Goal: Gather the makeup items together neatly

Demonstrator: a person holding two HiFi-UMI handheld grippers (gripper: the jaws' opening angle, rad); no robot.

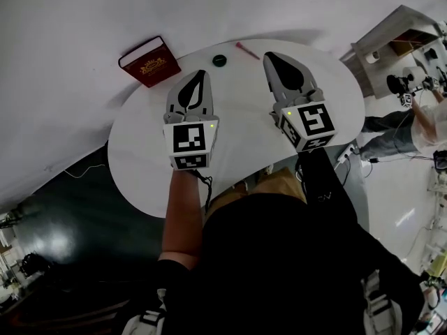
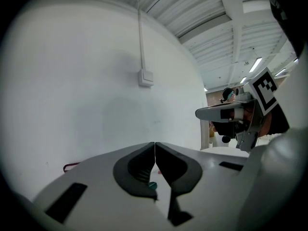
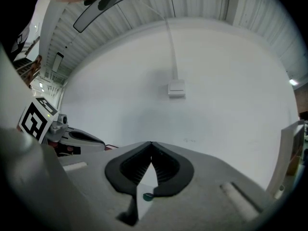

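Only from the head view: red case [image 1: 148, 61] at the white counter's [image 1: 140, 159] far left edge, small green pot [image 1: 220, 60] and thin red stick [image 1: 247, 50] near the far rim, all apart. Left tongs [image 1: 202, 72] and right tongs [image 1: 267, 56] closed tip to tip, gripping nothing, over bare counter. From either gripper view, just a glimpse of green pot [image 2: 152, 185] beneath the meeting tips.

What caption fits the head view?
Both shut, left claw and right claw hover over white table with red case, green disc, pink stick.
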